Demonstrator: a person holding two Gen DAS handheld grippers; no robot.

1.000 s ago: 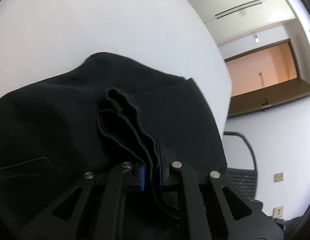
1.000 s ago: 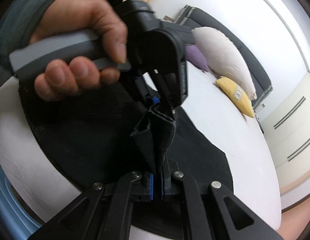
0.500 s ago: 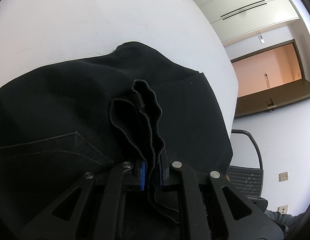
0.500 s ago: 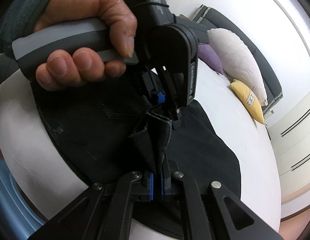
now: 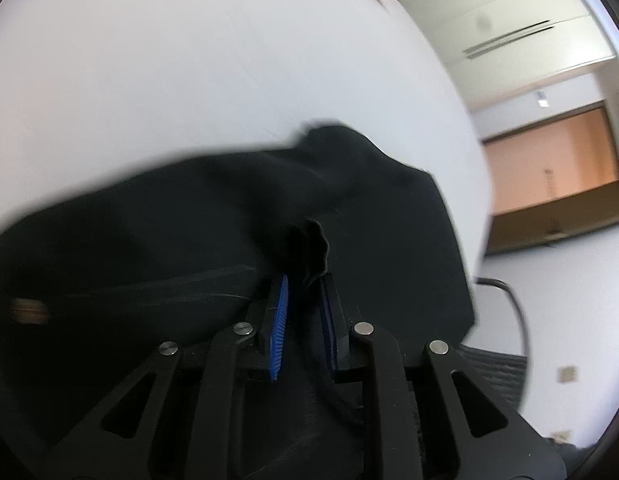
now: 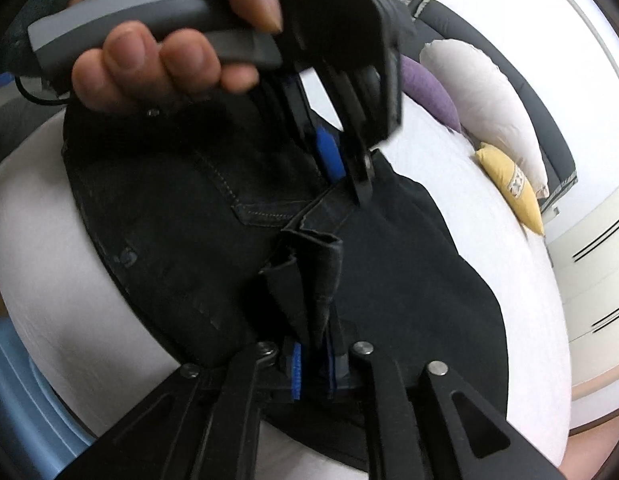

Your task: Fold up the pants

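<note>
Black pants point(image 5: 149, 248) lie spread on a white surface point(image 5: 189, 60). In the left wrist view my left gripper point(image 5: 303, 280) has its jaws opening; a short bunched fold point(image 5: 309, 240) stands between the blue pads, with a gap on the left pad's side. The right wrist view shows the pants point(image 6: 169, 208) with a stitched pocket seam. My right gripper point(image 6: 314, 336) is also opening, a thick folded edge point(image 6: 313, 272) still between its pads. Just beyond it a hand point(image 6: 149, 60) holds the left gripper point(image 6: 347, 180) over the cloth.
White point(image 6: 481, 96), purple point(image 6: 425, 88) and yellow point(image 6: 509, 184) pillows lie along the far edge. A blue bin point(image 6: 13, 380) stands below the near left edge. A dark chair point(image 5: 505, 340) and an orange door point(image 5: 549, 160) are off to the right.
Both pairs of jaws have parted a little. The fold in the left gripper has sunk and looks shorter. The left gripper has come nearer to the right one.
</note>
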